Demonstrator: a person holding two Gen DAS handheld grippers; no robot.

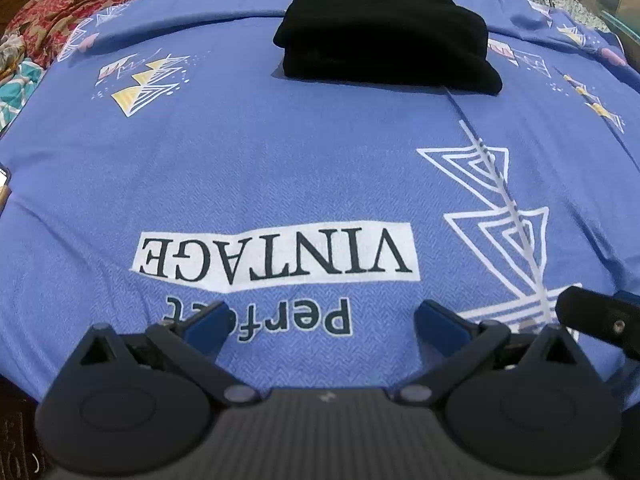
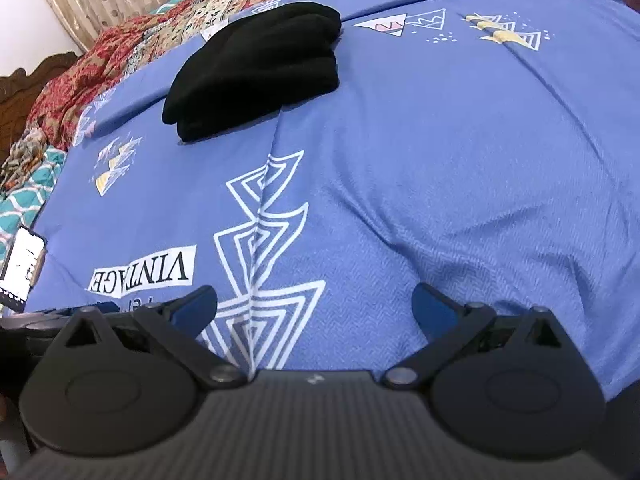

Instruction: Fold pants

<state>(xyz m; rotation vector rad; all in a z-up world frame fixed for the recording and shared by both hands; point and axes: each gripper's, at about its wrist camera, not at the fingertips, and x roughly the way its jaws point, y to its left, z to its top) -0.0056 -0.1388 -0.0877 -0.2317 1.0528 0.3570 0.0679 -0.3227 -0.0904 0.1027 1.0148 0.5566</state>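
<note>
Left gripper (image 1: 320, 322) open, empty; folded pants (image 1: 386, 36) well ahead.

Black pants (image 1: 386, 36) (image 2: 256, 68), plain dark fabric, no visible detail. Already folded into compact thick bundle, several stacked layers showing at rounded edges. Lying flat on blue printed bedsheet (image 1: 280, 168) (image 2: 440, 140), toward far side, near patterned red quilt. Top layer slightly offset from lower ones, overhanging at one end. Long crease in sheet running up to bundle's near edge. Well apart from near edge of bed. Nothing touching it, nothing on top.
</note>
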